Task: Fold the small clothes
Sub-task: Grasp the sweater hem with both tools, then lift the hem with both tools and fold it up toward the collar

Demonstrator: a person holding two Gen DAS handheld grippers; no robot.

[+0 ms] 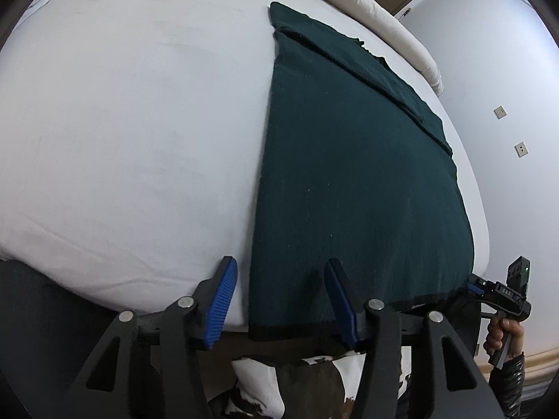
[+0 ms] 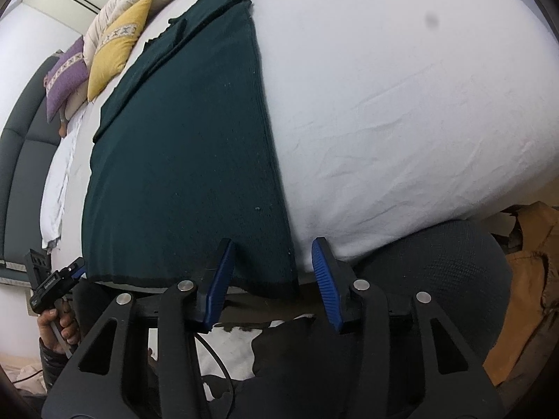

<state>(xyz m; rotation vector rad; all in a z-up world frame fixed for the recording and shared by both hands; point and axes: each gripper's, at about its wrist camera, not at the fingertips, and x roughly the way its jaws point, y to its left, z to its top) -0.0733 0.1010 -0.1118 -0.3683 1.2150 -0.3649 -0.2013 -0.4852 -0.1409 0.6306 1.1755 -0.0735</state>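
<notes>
A dark green knitted garment (image 1: 353, 174) lies flat on a white bed (image 1: 132, 111), its black hem hanging a little over the near edge. It also shows in the right wrist view (image 2: 181, 160). My left gripper (image 1: 281, 300) is open, its blue fingers straddling the hem's left corner. My right gripper (image 2: 276, 279) is open, its blue fingers straddling the hem's right corner. Each gripper shows at the edge of the other's view, the right one (image 1: 503, 289) and the left one (image 2: 52, 279). The far end of the garment has a sleeve folded over it.
A yellow cushion (image 2: 118, 42), a purple cushion (image 2: 66, 76) and a cream duvet (image 1: 384, 17) lie at the head of the bed. A dark round chair back (image 2: 447, 272) and brown cloth (image 2: 531, 279) stand at the right. A cowhide rug (image 2: 237, 352) is below.
</notes>
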